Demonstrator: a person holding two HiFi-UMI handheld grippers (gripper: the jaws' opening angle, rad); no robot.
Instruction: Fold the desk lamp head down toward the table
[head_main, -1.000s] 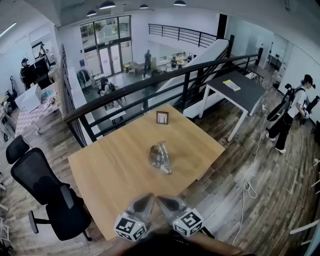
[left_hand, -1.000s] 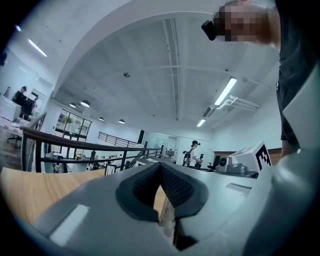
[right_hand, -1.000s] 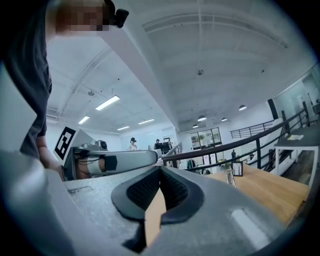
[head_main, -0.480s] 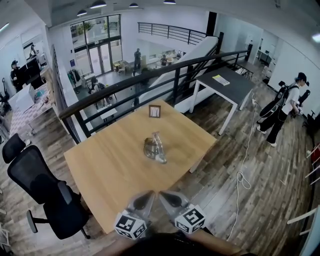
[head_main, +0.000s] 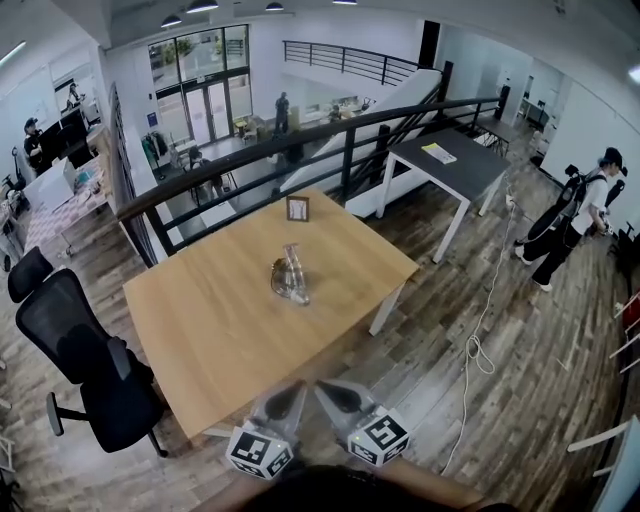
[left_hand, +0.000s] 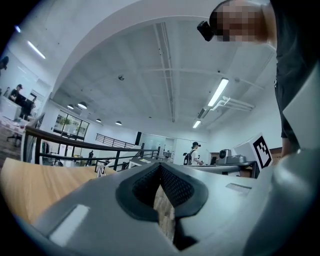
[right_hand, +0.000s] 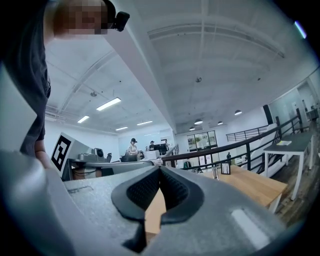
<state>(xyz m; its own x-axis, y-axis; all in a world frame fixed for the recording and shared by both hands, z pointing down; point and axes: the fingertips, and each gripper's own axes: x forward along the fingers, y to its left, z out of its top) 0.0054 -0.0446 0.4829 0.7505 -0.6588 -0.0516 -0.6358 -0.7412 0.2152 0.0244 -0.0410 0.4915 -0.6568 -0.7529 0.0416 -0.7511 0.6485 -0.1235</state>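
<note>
Both tools have drawn back from the table since the earlier frame. Their tips then overlapped its near edge and now hang short of it, over the wooden floor (head_main: 450, 300), and the desk lamp sits farther off.

Head view: the left tool (head_main: 291, 391) and right tool (head_main: 326, 390) sit side by side, tips angled toward each other, each clenched with nothing in it. The table (head_main: 200, 330) begins just ahead of them. The desk lamp (head_main: 289, 275) stands near the table's middle, well ahead of the left tool and apart from both; its shape is too small to read. A small picture frame (head_main: 297, 208) stands beyond it at the far edge. An office chair (head_main: 90, 370) is off to the left tool's side, a black railing (head_main: 300, 140) runs behind the table, and a person with a backpack (head_main: 575, 225) stands far off on the right tool's side.

Left gripper view: the left tool (left_hand: 160, 167) has its pads pressed together, empty; floorboards show below them. The table (left_hand: 30, 185) lies to the left of the jaws.

Right gripper view: the right tool (right_hand: 160, 170) is likewise clenched on nothing. The table (right_hand: 255, 187) stretches ahead to the right, with the desk lamp (right_hand: 215, 172) and picture frame (right_hand: 225, 168) small upon it, well clear of the jaws.
</note>
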